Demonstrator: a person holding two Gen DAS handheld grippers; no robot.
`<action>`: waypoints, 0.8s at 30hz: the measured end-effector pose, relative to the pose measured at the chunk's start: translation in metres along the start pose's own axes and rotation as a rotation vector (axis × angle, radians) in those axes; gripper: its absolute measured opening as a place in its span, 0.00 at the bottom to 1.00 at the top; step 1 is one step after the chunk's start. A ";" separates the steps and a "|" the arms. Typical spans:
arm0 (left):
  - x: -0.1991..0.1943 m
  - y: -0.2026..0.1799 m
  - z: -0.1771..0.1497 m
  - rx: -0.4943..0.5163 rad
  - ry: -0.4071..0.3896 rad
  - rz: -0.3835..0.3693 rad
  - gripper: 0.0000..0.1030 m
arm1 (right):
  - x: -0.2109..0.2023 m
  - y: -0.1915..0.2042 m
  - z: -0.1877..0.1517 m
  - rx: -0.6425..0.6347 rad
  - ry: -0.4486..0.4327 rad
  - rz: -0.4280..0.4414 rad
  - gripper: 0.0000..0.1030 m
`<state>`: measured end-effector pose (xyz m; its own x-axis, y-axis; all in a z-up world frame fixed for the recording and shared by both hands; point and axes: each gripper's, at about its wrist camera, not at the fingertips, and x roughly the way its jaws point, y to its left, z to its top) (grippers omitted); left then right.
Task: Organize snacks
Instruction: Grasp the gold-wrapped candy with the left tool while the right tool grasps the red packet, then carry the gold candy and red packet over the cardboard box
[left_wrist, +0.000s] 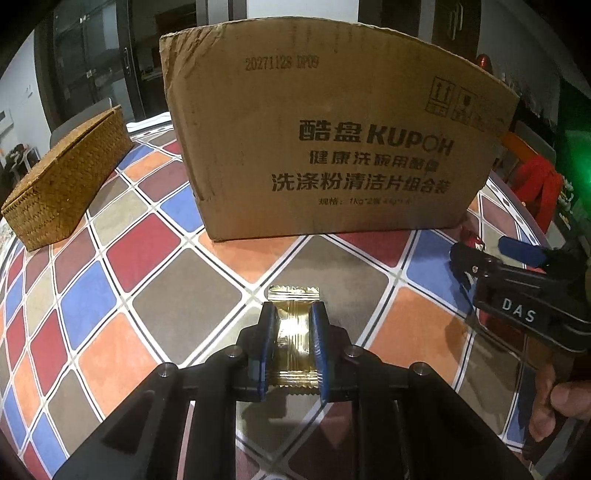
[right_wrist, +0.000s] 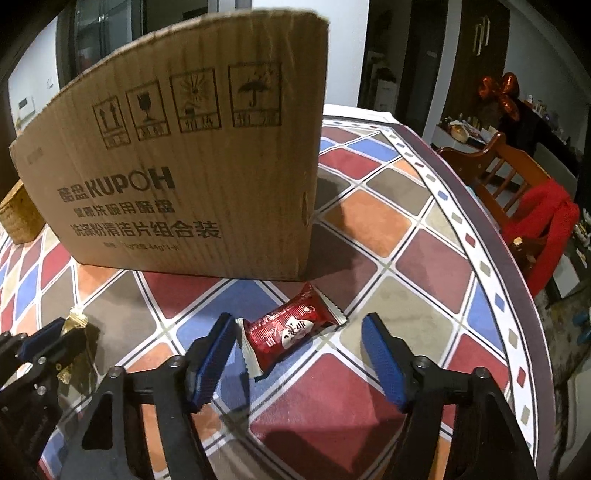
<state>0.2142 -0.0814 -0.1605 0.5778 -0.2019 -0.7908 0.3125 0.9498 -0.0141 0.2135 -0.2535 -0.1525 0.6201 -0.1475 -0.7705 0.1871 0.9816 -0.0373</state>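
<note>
From the left wrist view, the left gripper (left_wrist: 293, 314) is seen closed on a gold-wrapped snack (left_wrist: 294, 334), whose crimped far end sticks out past the fingertips. The wrapper is shiny foil with ribbed seams and serrated ends, and it is held just above, or perhaps on, the tiled-pattern table (left_wrist: 147, 251); which of the two cannot be told. Beyond it stands a large cardboard box (left_wrist: 332, 147), printed on its near face, and a woven basket (left_wrist: 70, 184) lies far to the left. The right gripper (left_wrist: 476, 258) is visible at the right edge, low over the table. The pick-up step for this snack is judged to be done; a carry to a container is what the next move would call for, though whether the box or the basket is meant cannot be told.

From the right wrist view, the right gripper (right_wrist: 295, 332) is seen spread wide, with a red-wrapped snack (right_wrist: 291, 328) lying flat on the table between its fingers, nearer the left one and turned at a slant. It lies just in front of the box's near right corner (right_wrist: 184, 166). The wrapper is glossy red with white print and silver zigzag ends. Here the grasp is judged to be not yet made: the gripper would need to be lowered and closed across the packet's body. The left gripper (right_wrist: 61, 334) with its gold snack (right_wrist: 75, 321) shows at the left edge.
</note>
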 end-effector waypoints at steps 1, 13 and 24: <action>0.000 0.000 0.000 -0.001 -0.001 -0.001 0.20 | 0.001 0.000 0.000 0.001 0.002 0.004 0.63; 0.001 0.001 0.003 -0.006 -0.004 -0.007 0.20 | -0.003 0.007 -0.003 -0.009 0.001 0.037 0.47; -0.006 0.002 0.004 -0.008 -0.021 -0.004 0.20 | -0.019 0.015 -0.009 -0.019 -0.014 0.051 0.44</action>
<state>0.2140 -0.0795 -0.1534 0.5923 -0.2108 -0.7776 0.3089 0.9508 -0.0225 0.1977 -0.2350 -0.1441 0.6394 -0.0991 -0.7624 0.1410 0.9900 -0.0105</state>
